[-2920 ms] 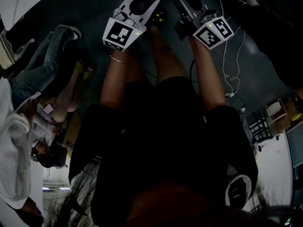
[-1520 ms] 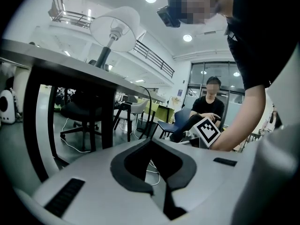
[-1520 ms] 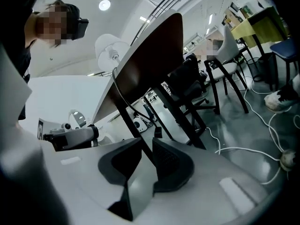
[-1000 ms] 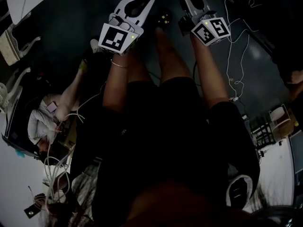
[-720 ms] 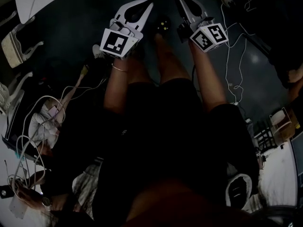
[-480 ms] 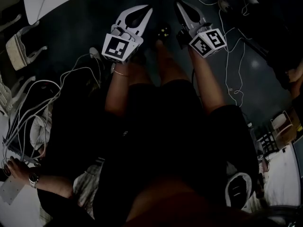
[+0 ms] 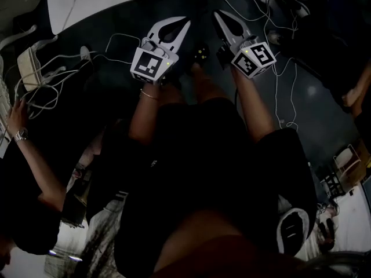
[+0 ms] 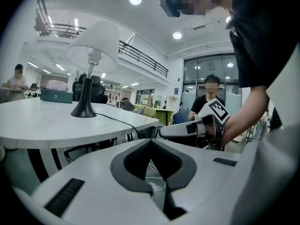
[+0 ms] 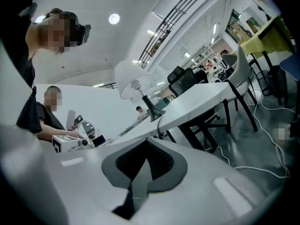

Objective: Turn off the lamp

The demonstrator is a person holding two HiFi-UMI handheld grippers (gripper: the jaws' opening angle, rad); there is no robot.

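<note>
Lamp (image 8: 93, 43) stands on the far worktop (image 8: 42, 121).
Left tool (image 8: 151, 142) and right tool (image 9: 146, 140), jaws together and empty, point toward it, likely for prodding.

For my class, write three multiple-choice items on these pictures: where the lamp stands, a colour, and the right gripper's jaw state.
1. Where does the lamp stand? A. floor B. white table C. chair
2. What colour is the lamp's base? A. black B. red C. yellow
3. How are the right gripper's jaws? A. wide apart B. closed on a cable C. closed on nothing
Answers: 1 B: its base rests on that table. 2 A: the base shows black. 3 C: the tips meet with nothing between.
</note>
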